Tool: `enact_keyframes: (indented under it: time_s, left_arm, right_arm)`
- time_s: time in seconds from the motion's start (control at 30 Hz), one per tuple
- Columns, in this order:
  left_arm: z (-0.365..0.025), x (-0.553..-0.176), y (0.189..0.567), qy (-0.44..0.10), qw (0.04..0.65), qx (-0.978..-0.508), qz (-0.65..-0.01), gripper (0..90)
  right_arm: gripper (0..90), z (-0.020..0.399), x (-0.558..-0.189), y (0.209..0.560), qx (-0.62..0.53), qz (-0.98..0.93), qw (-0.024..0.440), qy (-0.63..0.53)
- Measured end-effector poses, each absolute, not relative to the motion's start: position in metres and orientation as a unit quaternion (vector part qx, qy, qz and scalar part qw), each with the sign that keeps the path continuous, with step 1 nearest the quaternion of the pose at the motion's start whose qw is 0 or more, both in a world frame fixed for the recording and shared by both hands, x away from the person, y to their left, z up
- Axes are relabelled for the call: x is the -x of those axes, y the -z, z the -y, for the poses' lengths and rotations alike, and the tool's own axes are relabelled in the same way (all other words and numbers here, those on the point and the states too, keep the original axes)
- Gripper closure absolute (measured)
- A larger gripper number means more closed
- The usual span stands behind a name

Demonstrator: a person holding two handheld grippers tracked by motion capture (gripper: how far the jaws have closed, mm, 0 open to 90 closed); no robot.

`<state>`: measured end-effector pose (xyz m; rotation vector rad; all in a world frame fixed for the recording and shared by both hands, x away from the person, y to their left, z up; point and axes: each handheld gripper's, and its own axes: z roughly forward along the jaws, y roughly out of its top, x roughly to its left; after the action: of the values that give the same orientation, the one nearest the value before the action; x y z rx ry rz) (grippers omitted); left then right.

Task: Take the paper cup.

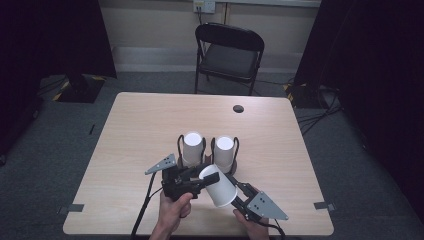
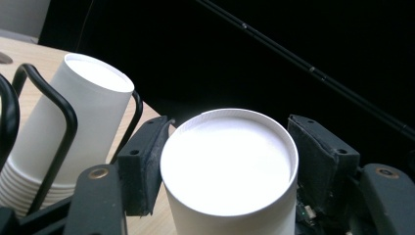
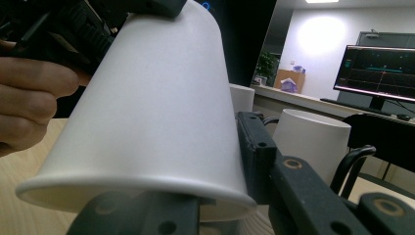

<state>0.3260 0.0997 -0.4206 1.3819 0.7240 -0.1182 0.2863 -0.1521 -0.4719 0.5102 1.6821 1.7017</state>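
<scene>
Cup [image 1: 220,187] is hanging tilted over the near middle of the bench [image 1: 125,150], bottom end up and toward the left, rim down toward the right — both tools are on it at once. Left hand-held gripper [image 1: 209,177] is squeezing the closed base end; in the left gripper view the two pads [image 2: 142,166] are pressing on either side of the white disc, so it is closed on the cup. Right hand-held gripper [image 1: 239,196] is gripping near the wide rim; in the right gripper view one jaw is lying against the wall and the other is sitting under the rim, so it is holding the cup too. Behind, two stacks of upturned cups are standing in wire racks, left stack [image 1: 192,147] and right stack [image 1: 224,152], just beside each other.

Judging the step as a handover or a pull-apart of nested cups — unclear which. To do it well: keeping the squeeze light so the paper wall is not buckling, pulling straight along the cup's axis, releasing one side only once the other is holding firm.
</scene>
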Motion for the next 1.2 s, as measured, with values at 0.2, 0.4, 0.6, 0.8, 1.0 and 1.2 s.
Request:
enact_keyframes:
  time_s: [0.2,0.4,0.6,0.8,1.0,1.2]
  left_arm:
    - [-0.101,-0.325,0.419,0.024,0.71,-0.631,-0.313,30.4]
    - [-0.104,-0.325,0.421,0.005,0.704,-0.634,-0.319,29.3]
    - [-0.11,-0.326,0.422,-0.005,0.71,-0.627,-0.321,28.6]
    - [-0.114,-0.327,0.423,-0.032,0.705,-0.629,-0.327,27.5]
    - [-0.117,-0.325,0.424,-0.048,0.699,-0.636,-0.324,27.4]
    - [-0.119,-0.323,0.424,-0.084,0.683,-0.656,-0.311,25.5]
  right_arm:
    - [81.8,0.153,-0.286,0.472,-0.197,-0.652,0.326,-0.656]
    - [84.3,0.157,-0.286,0.471,-0.214,-0.655,0.315,-0.653]
    - [85.5,0.16,-0.287,0.472,-0.222,-0.657,0.304,-0.653]
    - [85.7,0.162,-0.289,0.472,-0.238,-0.666,0.284,-0.648]
    - [85.9,0.165,-0.29,0.471,-0.26,-0.682,0.245,-0.639]
    - [86.0,0.169,-0.293,0.47,-0.282,-0.697,0.222,-0.621]
